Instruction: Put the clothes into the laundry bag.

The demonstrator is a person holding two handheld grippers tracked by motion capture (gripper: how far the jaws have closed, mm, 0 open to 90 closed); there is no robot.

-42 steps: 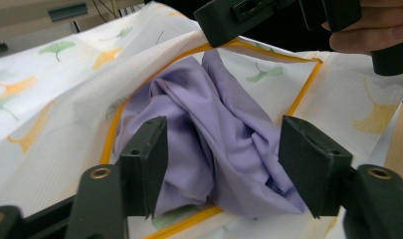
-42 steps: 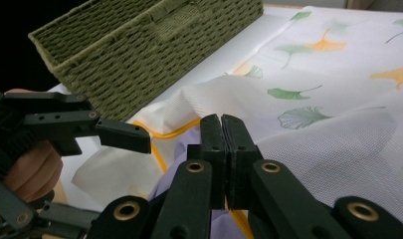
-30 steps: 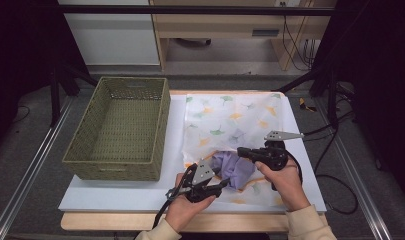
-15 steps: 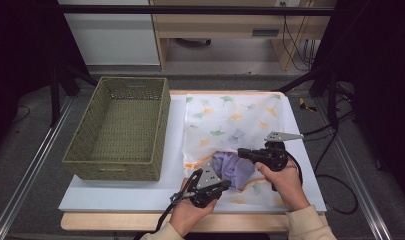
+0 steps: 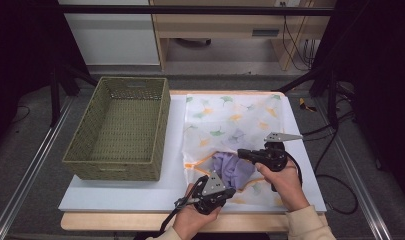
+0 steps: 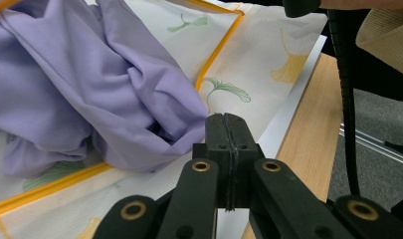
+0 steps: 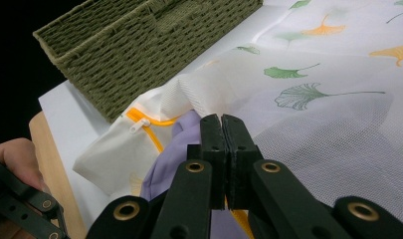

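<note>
Left hand-held gripper, jaws just pressed together with nothing visible between them, sits just beside the purple cloth. Right hand-held gripper pinches the mesh bag beside the cloth, right of the basket.

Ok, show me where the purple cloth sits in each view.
High view: purple cloth low and right of centre, between the two hands.
Left gripper view: it covers the upper left.
Right gripper view: a strip shows left of the black jaws.
Shared landmark: the orange zipper.
</note>
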